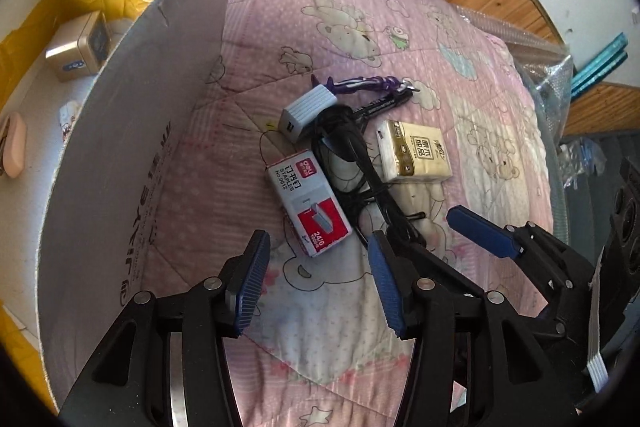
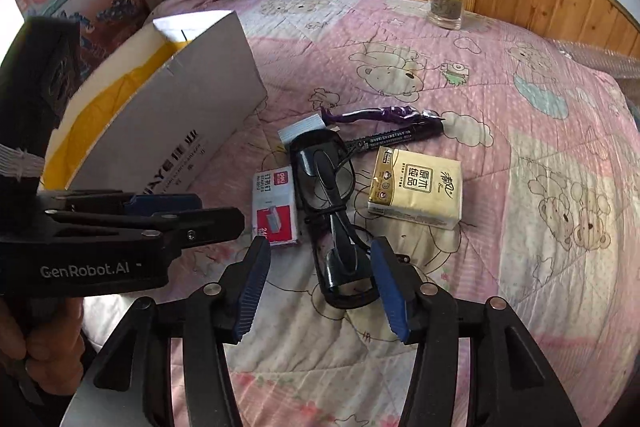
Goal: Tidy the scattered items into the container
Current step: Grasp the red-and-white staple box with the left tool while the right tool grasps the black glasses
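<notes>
**Both grippers open above the pile on the bed**

The left hand-held gripper [image 1: 316,287] is released and empty, with the staple box [image 1: 308,201] just ahead between its pads. The right hand-held gripper [image 2: 320,287] is released too, the near end of the black glasses [image 2: 332,211] lying between its pads but not pinched. No earlier view is given, so nothing more on the jaws.

Handling, as a judgement: the staple box is small, stiff and dense — take it across its short sides. The glasses look light and fragile, tangled with a black cord; grip the frame, not a lens. Beyond them lie the tissue pack [image 2: 416,185], soft and squashy, a black marker [image 2: 396,137], a purple pen [image 2: 376,115] and a grey charger [image 1: 308,111].

The cardboard box [image 1: 132,155] stands to the left, its tall flap an edge to clear — the quilt [image 2: 520,99] to the right lies open.
</notes>
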The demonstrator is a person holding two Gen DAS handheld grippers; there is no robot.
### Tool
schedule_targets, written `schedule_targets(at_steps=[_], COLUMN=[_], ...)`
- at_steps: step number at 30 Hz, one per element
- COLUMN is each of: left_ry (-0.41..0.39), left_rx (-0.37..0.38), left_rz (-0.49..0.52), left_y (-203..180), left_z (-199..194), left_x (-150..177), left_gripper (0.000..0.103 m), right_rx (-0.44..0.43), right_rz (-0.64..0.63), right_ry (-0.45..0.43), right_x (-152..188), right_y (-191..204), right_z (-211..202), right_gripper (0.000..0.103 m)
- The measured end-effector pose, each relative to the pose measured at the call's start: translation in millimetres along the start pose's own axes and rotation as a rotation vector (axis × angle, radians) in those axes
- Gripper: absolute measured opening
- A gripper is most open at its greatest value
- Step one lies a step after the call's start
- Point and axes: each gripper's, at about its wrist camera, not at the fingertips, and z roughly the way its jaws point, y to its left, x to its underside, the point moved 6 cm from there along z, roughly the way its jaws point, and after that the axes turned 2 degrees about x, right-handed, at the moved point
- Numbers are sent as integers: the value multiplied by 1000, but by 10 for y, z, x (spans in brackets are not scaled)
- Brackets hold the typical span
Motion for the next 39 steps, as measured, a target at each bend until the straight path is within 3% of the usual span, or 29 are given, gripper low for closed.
schedule_targets(at_steps=[4, 7, 10, 12, 14, 17, 20, 29, 30, 32, 35, 39], left_ry=[-5, 1, 5, 7, 9, 16, 4, -72, -79, -94, -87, -86], left_rx=[-35, -54, -74, -84, -93, -100, -121, -202, -200, -214, -157, -86], left_rz=[15, 17, 8, 1, -6, -15, 4, 118, 121, 123, 83, 54], left_y=[-18, -10, 21, 39, 53, 52, 1, -58, -47, -15, 16, 14], left_z=[107, 200, 296, 359, 413, 487, 539, 621, 616, 585, 553, 445], left_x=[-30, -46, -68, -86, -104, -123, -144, -203, -209, -220, -237, -211], left_gripper=[54, 55, 55, 55, 55, 56, 60, 62, 60, 37, 17, 15], right_rx=[-3, 0, 12, -13, -26, -61, -105, -112, -120, -131, -147, -174], right_rz=[-42, -55, -53, -20, 26, 139, 210, 187, 193, 209, 238, 261], right_ry=[37, 71, 83, 85, 100, 122, 133, 124, 125, 121, 113, 97], right_x=[-11, 9, 26, 36, 45, 86, 151, 103, 110, 115, 118, 114], right_y=[-24, -58, -137, -196, -278, -447, -551, -564, -571, -591, -616, -606], right_z=[233, 416, 528, 535, 503, 410, 352, 507, 496, 459, 404, 292], right_gripper=[53, 38, 37, 37, 25, 20, 20, 23, 23, 18, 17, 17])
